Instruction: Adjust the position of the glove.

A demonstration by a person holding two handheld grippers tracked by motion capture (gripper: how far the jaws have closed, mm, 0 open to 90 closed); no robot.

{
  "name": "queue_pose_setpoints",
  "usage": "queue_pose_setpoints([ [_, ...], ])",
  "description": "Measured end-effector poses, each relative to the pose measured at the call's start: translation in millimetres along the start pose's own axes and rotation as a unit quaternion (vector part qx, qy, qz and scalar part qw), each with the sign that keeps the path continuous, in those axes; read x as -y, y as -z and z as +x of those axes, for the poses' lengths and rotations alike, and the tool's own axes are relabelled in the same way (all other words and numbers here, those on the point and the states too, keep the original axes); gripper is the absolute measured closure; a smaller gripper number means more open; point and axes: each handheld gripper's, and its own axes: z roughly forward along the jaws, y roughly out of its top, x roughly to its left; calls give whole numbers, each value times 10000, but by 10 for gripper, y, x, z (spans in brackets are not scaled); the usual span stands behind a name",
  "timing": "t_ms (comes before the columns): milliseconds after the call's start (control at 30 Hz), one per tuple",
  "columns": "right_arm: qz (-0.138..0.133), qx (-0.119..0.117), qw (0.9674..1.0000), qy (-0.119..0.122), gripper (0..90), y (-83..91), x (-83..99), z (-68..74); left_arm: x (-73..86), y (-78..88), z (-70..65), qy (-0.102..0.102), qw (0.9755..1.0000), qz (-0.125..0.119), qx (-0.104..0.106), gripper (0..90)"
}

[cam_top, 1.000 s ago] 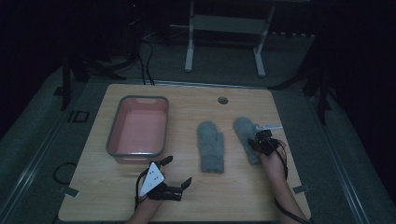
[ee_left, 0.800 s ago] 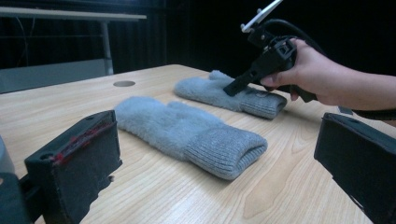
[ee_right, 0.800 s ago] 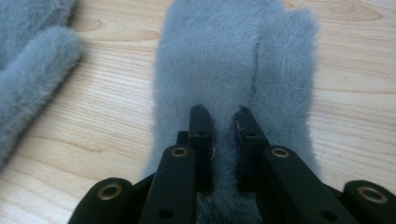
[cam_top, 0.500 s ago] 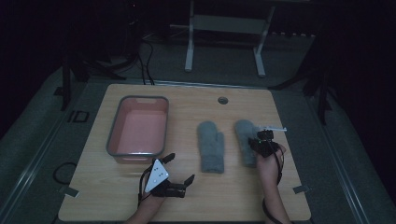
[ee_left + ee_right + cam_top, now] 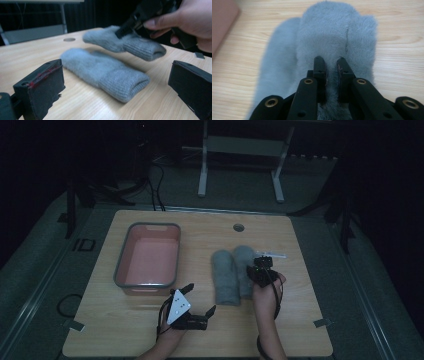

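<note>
The right gripper (image 5: 330, 65) has its two black jaws drawn close together, pinching a ridge of grey fleece from the held mitten (image 5: 337, 32) between the pads. The jaws have just been closing, with that fleece between them. Seen from the left gripper, this mitten (image 5: 125, 43) hangs clear of the wood, its ribbed cuff toward the near right and its rounded tip toward the far left, with the person's right hand (image 5: 190, 22) wrapped around the gripper body above it.

The second mitten (image 5: 105, 71) lies flat on the table (image 5: 75, 100), just left of the lifted one and nearer the left gripper. From above, the two (image 5: 226, 277) (image 5: 244, 265) sit side by side and appear to overlap along their long edges; whether they actually touch cannot be told.

The left gripper (image 5: 200, 304) rests low over the near edge of the table, jaws spread wide with nothing between them, pointing right toward the mittens.

Farther left stands a pink tray (image 5: 121, 265) with a grey rim, well apart from the mittens.

The high view is dim, so the right gripper (image 5: 260, 270) is hard to make out there. The room beyond the table is dark.
</note>
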Motion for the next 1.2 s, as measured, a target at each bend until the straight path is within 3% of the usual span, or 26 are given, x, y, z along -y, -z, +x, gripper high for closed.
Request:
queue_pose_setpoints([
  [100,-27,9,10000,19,813,27,-45,224,-18,16,-23,-6,10000,-61,-36,6],
  [167,-42,1,10000,5,813,30,-55,271,-36,34,-34,-71,9998,-144,-130,6],
  [233,-58,-54,9999,-69,814,23,-71,391,-49,51,-32,-23,9996,-216,-179,6],
  [367,-53,-113,9998,-124,813,10,-61,486,-58,73,-20,69,9991,-343,-244,6],
  [433,18,-104,9999,-39,814,-9,-38,600,-64,84,-12,67,9985,-427,-330,6],
  [467,74,-35,9999,147,813,-24,-14,709,-72,92,-2,50,9980,-486,-390,6],
  [667,189,49,9998,74,812,-109,35,715,-97,127,36,135,9962,-675,-528,6],
  [967,426,-14,9991,-54,784,-327,125,700,-71,106,37,169,9967,-574,-544,6],
  [1200,462,-37,9989,46,715,-367,148,720,-62,107,72,251,9966,-560,-552,6],
])
